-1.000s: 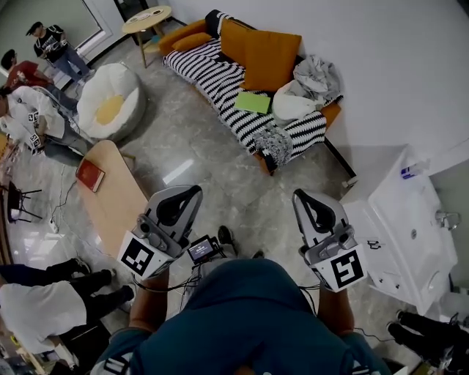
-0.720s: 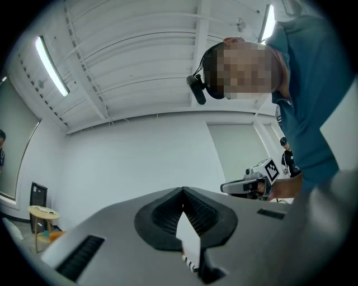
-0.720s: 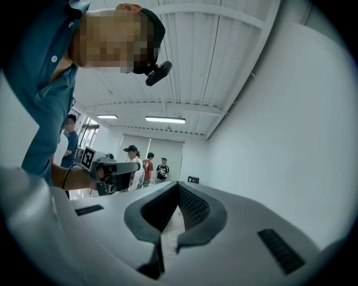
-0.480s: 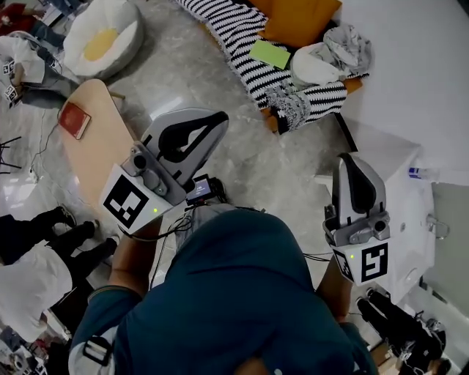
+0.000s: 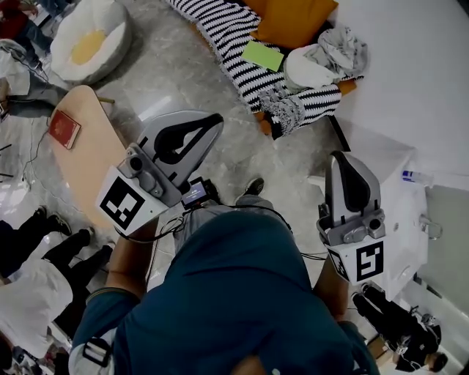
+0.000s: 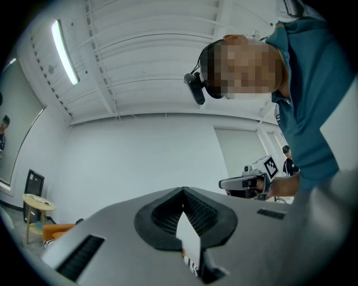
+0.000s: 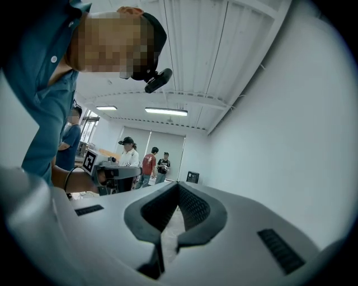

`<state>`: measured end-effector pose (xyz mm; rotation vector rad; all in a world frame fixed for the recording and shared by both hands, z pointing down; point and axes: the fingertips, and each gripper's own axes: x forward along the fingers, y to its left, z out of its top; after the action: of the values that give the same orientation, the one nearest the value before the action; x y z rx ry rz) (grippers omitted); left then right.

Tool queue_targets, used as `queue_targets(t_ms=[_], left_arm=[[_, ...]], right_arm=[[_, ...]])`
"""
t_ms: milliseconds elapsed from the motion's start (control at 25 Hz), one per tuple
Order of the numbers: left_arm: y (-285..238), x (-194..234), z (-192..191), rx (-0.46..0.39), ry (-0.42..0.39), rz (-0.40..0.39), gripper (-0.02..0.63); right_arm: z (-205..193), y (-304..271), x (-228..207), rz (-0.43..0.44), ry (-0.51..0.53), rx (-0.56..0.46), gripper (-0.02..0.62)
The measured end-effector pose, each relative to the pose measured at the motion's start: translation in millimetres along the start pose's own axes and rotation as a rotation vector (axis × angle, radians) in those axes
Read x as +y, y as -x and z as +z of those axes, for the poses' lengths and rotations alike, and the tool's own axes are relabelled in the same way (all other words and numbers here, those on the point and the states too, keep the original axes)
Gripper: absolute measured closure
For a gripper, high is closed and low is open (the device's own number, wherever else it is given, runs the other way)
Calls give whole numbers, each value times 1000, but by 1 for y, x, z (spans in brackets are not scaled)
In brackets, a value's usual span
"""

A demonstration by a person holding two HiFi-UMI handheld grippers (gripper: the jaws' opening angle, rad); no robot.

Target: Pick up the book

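A red book (image 5: 64, 130) lies on the light wooden table (image 5: 91, 172) at the left of the head view. A green book (image 5: 262, 55) lies on the striped sofa (image 5: 234, 29) at the top. My left gripper (image 5: 215, 120) is held in the air, shut and empty, pointing towards the sofa, well apart from both books. My right gripper (image 5: 338, 157) is also shut and empty, beside a white cabinet. In the left gripper view the jaws (image 6: 183, 191) meet against a white wall; in the right gripper view the jaws (image 7: 178, 185) are together too.
Orange cushions (image 5: 297, 18) and a heap of grey and white cloth (image 5: 322, 62) lie on the sofa. A white beanbag (image 5: 88, 36) sits at the upper left. A white cabinet (image 5: 410, 220) stands at the right. People's legs (image 5: 44, 242) show by the table's left side.
The whole scene has slid down and nearer in the head view: the sofa and table are closer. Both grippers moved along with the person and stayed shut.
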<state>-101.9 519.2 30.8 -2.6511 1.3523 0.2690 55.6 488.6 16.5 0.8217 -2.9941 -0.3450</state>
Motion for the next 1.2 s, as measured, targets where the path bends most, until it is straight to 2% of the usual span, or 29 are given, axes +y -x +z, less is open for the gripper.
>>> queue_targets(t_ms=[400,560,680,840,1040,1200], left_arm=[[-77,1,-18,53,-35,35,603],[-119,3,-35,79,-8,70,603],[-149,-7,-44,100,-16,70,603],[-174,-11,-40,100,-48,84,603],[-178,0,-42,123,-53,108,603],[-179,18,-48,137,-53,94,603]], right_arm=[[-22,-1,-89,28,-22,-50,583],[-39,-1,-131,50,-36,-49,583],[-55,2,-154,77,-66,-41,583],[-61,0,-173,102,-97,-30,583],[-65,-5,-190,78,-106,-41,583],[-78,-17,-195,55,-113,-12,583]])
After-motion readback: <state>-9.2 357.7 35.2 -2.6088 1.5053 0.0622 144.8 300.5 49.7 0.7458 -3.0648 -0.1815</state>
